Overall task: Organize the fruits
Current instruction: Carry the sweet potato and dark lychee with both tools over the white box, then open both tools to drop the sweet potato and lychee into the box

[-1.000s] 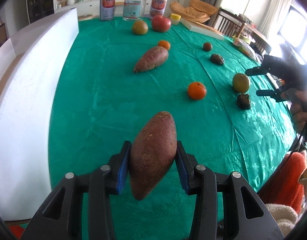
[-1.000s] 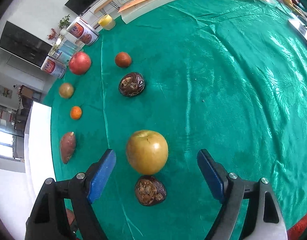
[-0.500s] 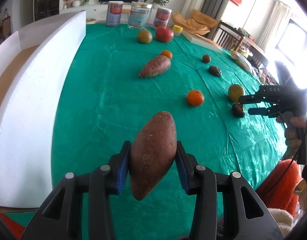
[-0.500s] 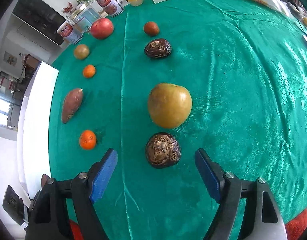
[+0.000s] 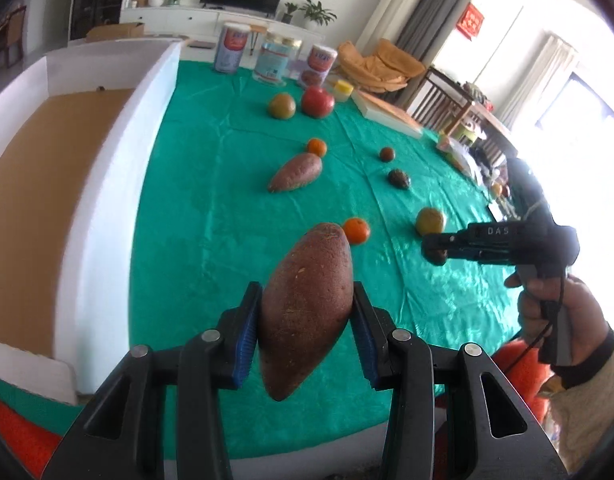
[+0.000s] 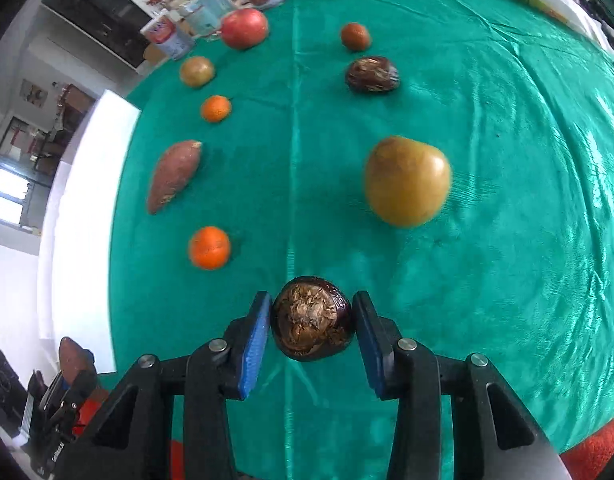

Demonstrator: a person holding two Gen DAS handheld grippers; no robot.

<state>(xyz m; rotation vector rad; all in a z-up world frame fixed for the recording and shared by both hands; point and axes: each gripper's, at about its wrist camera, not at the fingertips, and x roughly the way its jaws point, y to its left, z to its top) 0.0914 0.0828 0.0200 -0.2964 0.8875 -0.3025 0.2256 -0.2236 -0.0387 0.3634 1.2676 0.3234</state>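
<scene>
my left hand-held gripper [image 5: 306, 336] clamps a rough, tapered sweet potato [image 5: 307, 304] aloft over the counter's [image 6: 487, 280] near edge; held mid-body, it could pivot and slip. my right hand-held gripper [image 6: 312, 332] is closing around a wrinkled dark passion fruit [image 6: 312, 318] near that edge; its round, glossy shell may squirt out across the slick green cloth.
</scene>
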